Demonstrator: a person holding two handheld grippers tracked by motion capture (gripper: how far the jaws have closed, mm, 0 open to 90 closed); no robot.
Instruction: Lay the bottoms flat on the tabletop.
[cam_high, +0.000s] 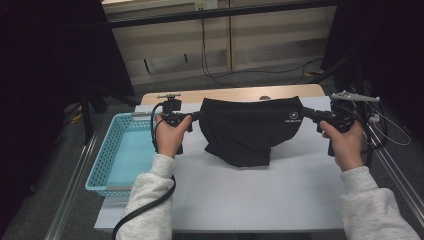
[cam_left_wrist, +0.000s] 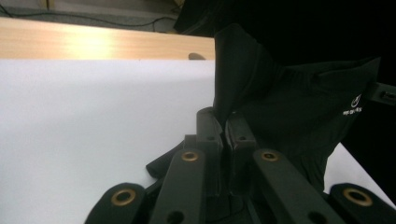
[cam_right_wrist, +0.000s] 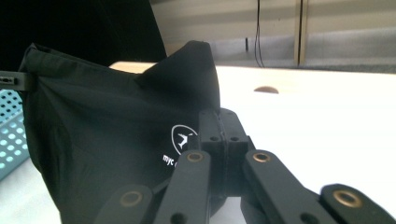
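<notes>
Two grippers, my left gripper (cam_high: 196, 116) and right gripper (cam_high: 306, 113), pinched the black shorts (cam_high: 250, 131) taut above the white counter (cam_high: 260, 195). Beside its left edge sat a blue basket (cam_high: 120, 155); open surface lay nearer me.

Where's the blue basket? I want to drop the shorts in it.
In the high view the blue basket sits at the table's left edge, beside the left gripper, left of the black shorts.

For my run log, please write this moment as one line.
left gripper: shut on black shorts | right gripper: shut on black shorts | shorts: stretched between them above white table | blue basket: at left
</notes>
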